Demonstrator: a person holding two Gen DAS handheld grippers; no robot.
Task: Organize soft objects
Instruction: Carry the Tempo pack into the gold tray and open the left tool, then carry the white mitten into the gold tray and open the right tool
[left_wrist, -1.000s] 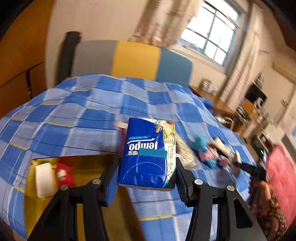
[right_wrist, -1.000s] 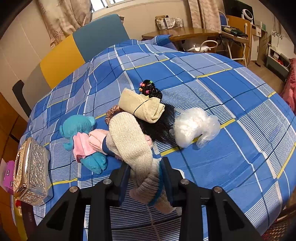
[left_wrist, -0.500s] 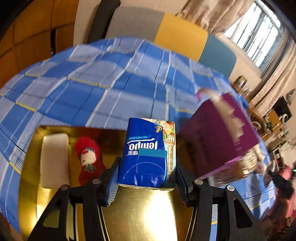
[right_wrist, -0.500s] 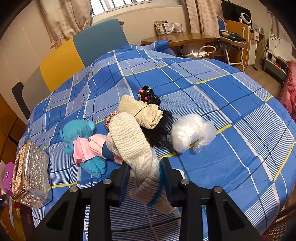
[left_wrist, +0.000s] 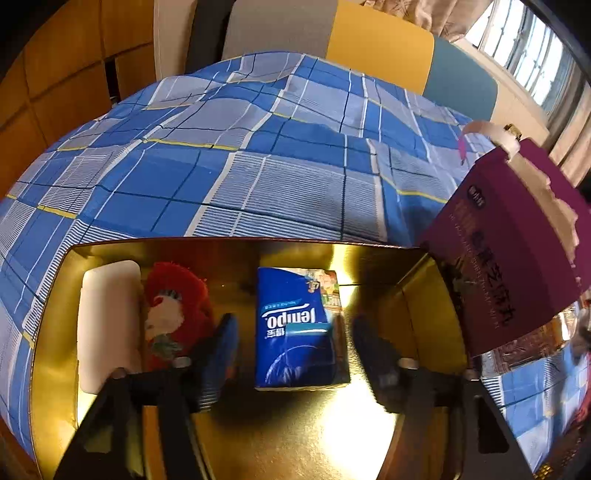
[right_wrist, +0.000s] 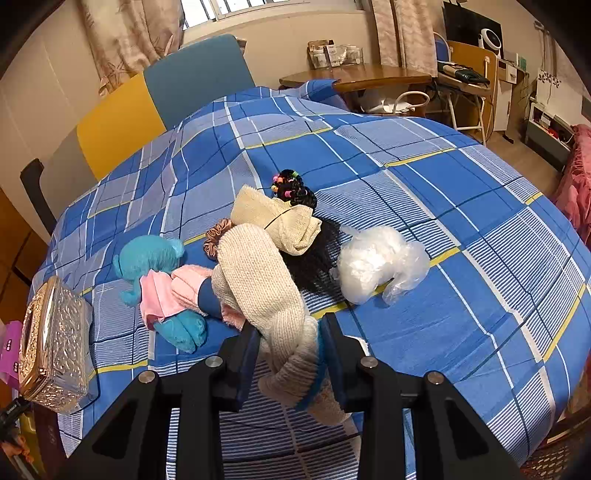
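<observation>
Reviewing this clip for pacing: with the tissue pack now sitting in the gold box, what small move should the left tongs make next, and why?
Probably lift the left tongs straight up out of the gold box. Their jaws are opening, and the blue tissue pack lies on the box floor between them with gaps on both sides, beside the red plush toy.

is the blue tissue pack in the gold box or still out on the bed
In the box. The tissue pack lies on the gold box's floor beside the red plush toy, with the left gripper's opening jaws clear of it.
</observation>
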